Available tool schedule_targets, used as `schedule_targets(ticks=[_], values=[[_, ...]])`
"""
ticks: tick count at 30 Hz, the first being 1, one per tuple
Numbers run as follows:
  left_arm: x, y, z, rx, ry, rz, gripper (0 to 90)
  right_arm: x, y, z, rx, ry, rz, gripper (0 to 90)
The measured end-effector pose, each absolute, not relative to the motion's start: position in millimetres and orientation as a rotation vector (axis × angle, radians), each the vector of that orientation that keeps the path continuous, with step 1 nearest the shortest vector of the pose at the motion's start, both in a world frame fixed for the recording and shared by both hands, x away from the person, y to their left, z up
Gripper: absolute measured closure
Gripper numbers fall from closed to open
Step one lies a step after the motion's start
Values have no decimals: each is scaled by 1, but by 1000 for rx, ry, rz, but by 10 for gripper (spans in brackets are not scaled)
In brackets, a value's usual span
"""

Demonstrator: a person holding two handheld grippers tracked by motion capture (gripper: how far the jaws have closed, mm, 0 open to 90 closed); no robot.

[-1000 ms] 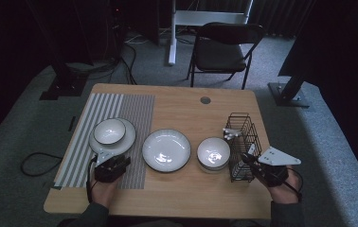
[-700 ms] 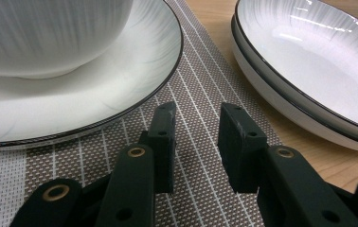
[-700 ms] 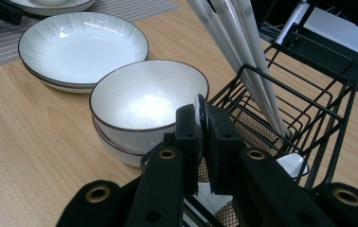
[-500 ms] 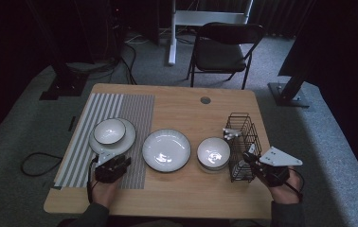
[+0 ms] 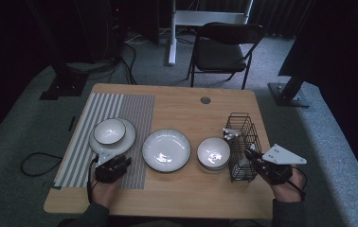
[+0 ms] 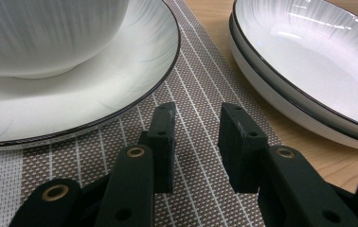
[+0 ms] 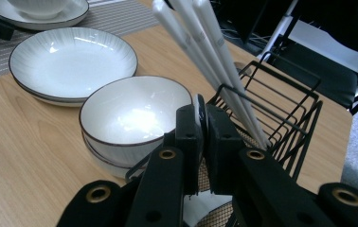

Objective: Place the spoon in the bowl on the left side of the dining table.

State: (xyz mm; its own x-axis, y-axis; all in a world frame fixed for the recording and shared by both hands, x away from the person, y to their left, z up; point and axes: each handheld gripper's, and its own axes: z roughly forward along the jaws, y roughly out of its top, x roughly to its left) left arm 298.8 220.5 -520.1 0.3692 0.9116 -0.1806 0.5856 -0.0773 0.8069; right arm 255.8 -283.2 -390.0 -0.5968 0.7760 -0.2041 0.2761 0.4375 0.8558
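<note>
My left gripper [image 5: 114, 161] hovers low over the striped placemat [image 5: 120, 104], just short of the near rim of a white plate [image 5: 126, 138] that carries a small bowl [image 5: 109, 131]. In the left gripper view its jaws [image 6: 198, 123] stand open with only placemat [image 6: 205, 80] between them; the plate [image 6: 96, 80] and bowl [image 6: 49, 33] are ahead on the left. My right gripper [image 5: 252, 156] is at the black wire basket [image 5: 241, 137]. It [image 7: 201, 120] is shut on a thin white utensil [image 7: 199, 106] standing in the basket [image 7: 281, 104].
Two stacked plates [image 5: 166, 150] lie mid-table, with stacked bowls [image 5: 213, 152] right of them, beside the basket. Other long white utensils [image 7: 205, 42] lean out of the basket. A folding chair [image 5: 224, 47] stands behind the table. A cable hole [image 5: 205, 100] is in the far tabletop.
</note>
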Motion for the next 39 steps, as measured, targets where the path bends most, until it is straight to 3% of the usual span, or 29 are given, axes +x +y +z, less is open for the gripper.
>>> schedule_targets(ticks=[39], values=[[299, 219, -520, 1775, 1319, 469, 664, 260, -270, -325, 741, 2046, 1136, 851]])
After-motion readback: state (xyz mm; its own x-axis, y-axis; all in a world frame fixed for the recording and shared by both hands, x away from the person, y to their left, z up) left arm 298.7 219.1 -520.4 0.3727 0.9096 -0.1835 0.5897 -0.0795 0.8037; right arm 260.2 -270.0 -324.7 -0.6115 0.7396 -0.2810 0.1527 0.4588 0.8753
